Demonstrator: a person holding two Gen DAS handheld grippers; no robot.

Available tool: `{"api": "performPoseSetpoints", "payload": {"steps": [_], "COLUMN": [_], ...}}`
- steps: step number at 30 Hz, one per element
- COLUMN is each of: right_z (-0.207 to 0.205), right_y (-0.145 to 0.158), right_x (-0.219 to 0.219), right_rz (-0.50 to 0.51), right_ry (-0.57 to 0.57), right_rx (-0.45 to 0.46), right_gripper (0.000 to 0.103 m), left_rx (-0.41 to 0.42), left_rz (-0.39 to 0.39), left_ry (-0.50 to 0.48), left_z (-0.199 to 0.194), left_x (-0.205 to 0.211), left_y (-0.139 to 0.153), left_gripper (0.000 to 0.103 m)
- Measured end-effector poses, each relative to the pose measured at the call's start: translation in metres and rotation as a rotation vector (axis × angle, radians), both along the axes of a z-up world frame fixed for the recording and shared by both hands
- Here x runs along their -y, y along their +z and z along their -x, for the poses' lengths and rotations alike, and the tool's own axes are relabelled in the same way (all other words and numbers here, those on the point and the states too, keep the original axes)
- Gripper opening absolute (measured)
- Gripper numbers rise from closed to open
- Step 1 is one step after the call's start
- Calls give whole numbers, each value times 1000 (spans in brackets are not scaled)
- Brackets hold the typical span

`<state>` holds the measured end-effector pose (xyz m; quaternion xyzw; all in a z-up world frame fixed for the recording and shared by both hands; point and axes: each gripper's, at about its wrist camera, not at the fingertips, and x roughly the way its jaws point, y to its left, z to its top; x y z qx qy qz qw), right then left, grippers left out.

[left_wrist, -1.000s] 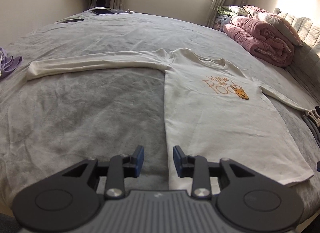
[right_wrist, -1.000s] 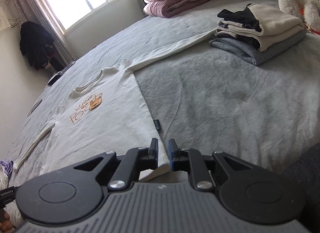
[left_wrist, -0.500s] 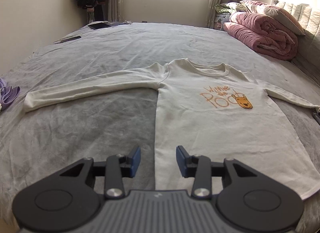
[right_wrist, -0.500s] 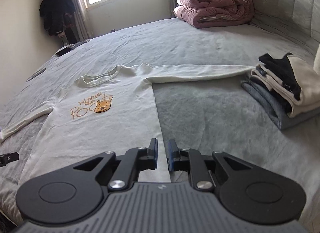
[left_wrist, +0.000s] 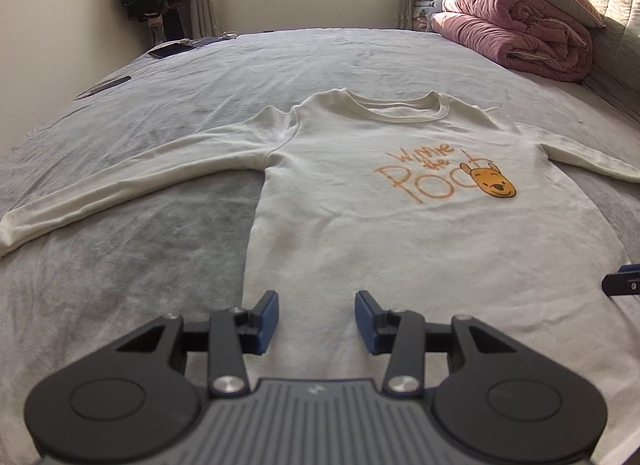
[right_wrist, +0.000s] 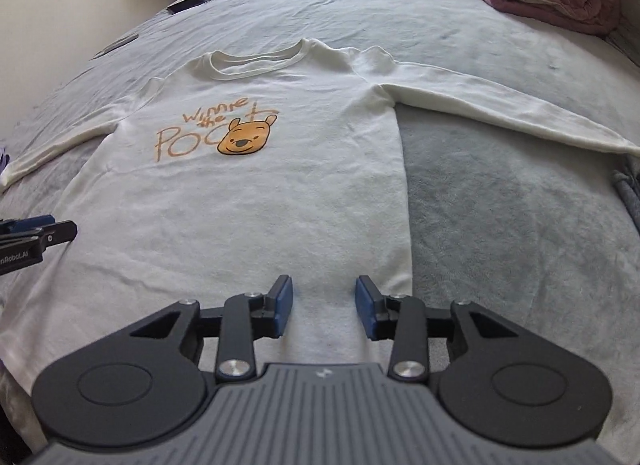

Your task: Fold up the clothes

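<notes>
Nearest the front edge of the bed [left_wrist: 120, 265], both tongs are now seen over the hem end of the cream long-sleeved shirt [left_wrist: 380, 233]. The left gripper [left_wrist: 317, 319] has been brought from beside the shirt's side seam to a place above the left part of the hem, and its jaws have just been opened further; they stand spread, with nothing pinched, only cloth lying below them. The right gripper [right_wrist: 323, 305] has likewise been carried in from the shirt's other edge, its tilt levelled out, and its jaws, pressed nearly together a moment ago, have just been parted; nothing is held between them either. Farther up, the shirt is laid flat and face up across the middle of the bed, its print [right_wrist: 218, 129] showing, with both sleeves stretched out toward the side edges. Beyond it, toward the far right corner, a rolled pink quilt [left_wrist: 516, 33] is stacked. Folding itself is judged not yet begun: the two grippers appear to have been readied for a paired grasp at the hem.
</notes>
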<state>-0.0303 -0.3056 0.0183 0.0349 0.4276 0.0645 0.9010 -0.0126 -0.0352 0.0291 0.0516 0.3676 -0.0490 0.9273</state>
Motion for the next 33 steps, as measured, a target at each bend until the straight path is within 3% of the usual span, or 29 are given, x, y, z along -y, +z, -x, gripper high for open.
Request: {"api": "performPoseSetpoints", "payload": {"steps": [19, 30, 33], "right_z": [-54, -105, -119], "right_y": [-4, -5, -5], "right_x": [5, 13, 17], "right_rz": [48, -2, -16], "right_ry": [63, 94, 80], "right_rx": [27, 65, 82], "right_gripper": [40, 40, 40], "left_rx": [30, 46, 48], "left_rz": [-136, -111, -93], "left_ry": [-92, -104, -95], "left_z": [-54, -101, -115], "left_x": [45, 56, 53], "left_y": [7, -5, -5], "left_gripper": [43, 46, 51]}}
